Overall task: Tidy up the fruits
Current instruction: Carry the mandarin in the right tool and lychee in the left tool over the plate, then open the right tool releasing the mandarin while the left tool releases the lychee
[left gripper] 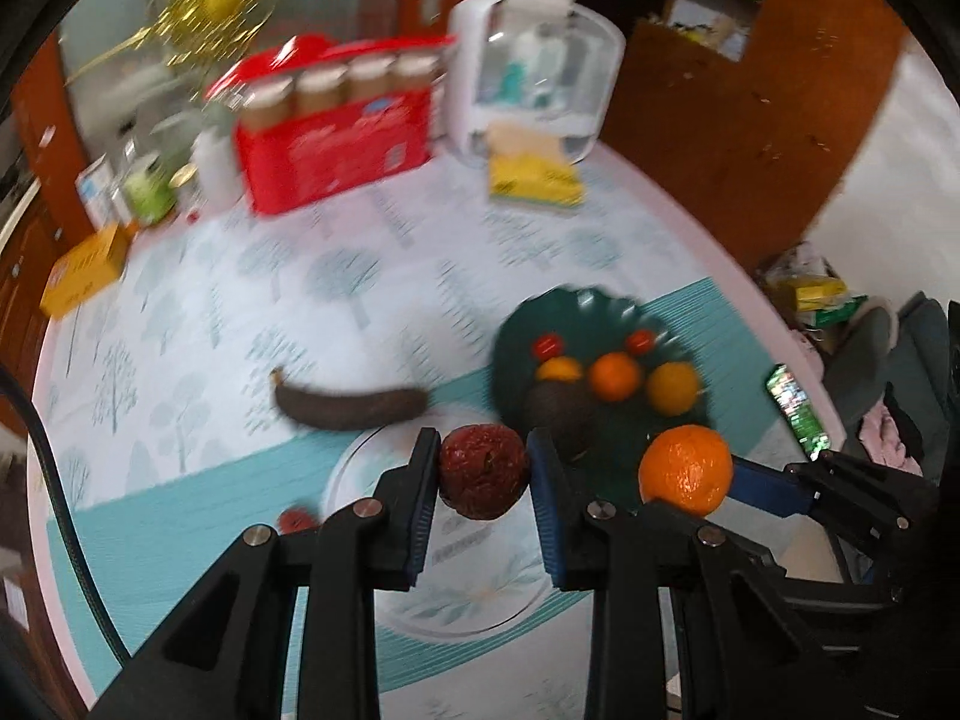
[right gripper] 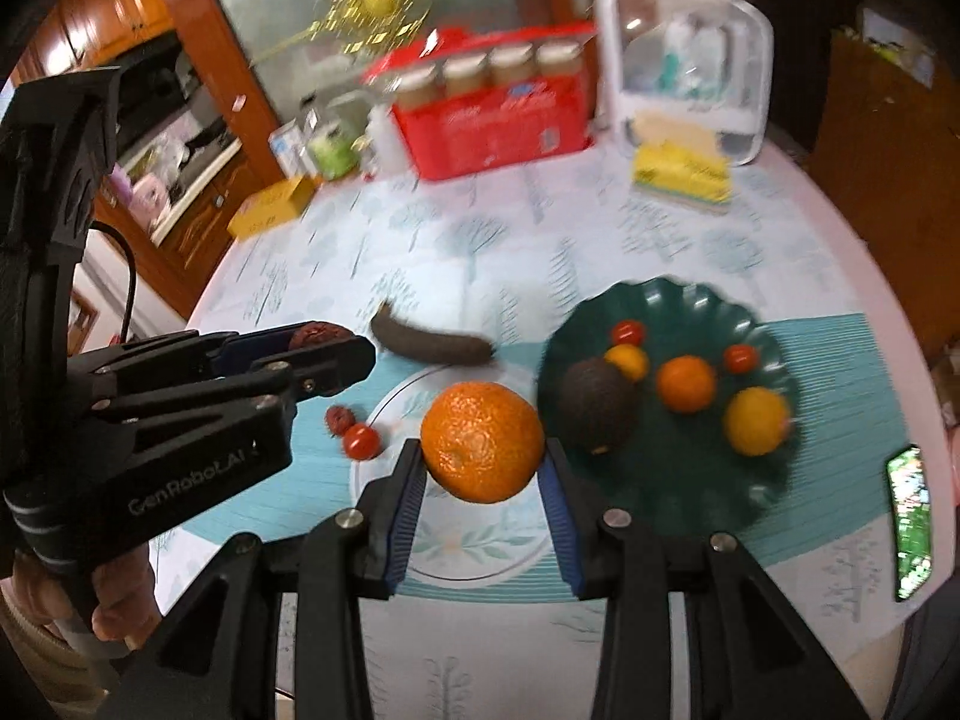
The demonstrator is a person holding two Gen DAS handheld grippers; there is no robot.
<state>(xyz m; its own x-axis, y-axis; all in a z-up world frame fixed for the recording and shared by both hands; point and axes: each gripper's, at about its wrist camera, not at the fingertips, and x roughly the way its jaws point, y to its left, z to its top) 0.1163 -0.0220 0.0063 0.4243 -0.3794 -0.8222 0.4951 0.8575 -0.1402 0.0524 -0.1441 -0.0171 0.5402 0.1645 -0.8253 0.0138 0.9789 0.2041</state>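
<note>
Room: wood cabinets and a doorway stand behind your table, which wears a tree-print cloth and a teal placemat; much of the background is blurred.
Left gripper: your left gripper is clamped on a wrinkled dark red fruit, both pads pressed to its sides, held above a clear floral plate.
Right gripper: your right gripper is clamped on a large orange with dimpled, glossy skin, held over the same clear plate, just beside the green dish.
Green dish: the scalloped green dish holds an avocado, a small orange, two yellow citrus and two cherry tomatoes.
Loose on the table: a blackened banana lies beyond the clear plate.
Only the right view shows: a cherry tomato touching a small wrinkled red fruit by the clear plate's left edge, and your left hand gripping the left gripper's handle.
Only the left view shows: the dark red fruit's creased skin up close; the right gripper enters from the right, its orange near the green dish's front rim.
Pose: both grippers point forward, side by side.
Phone: a lit phone lies right of the green dish.
</note>
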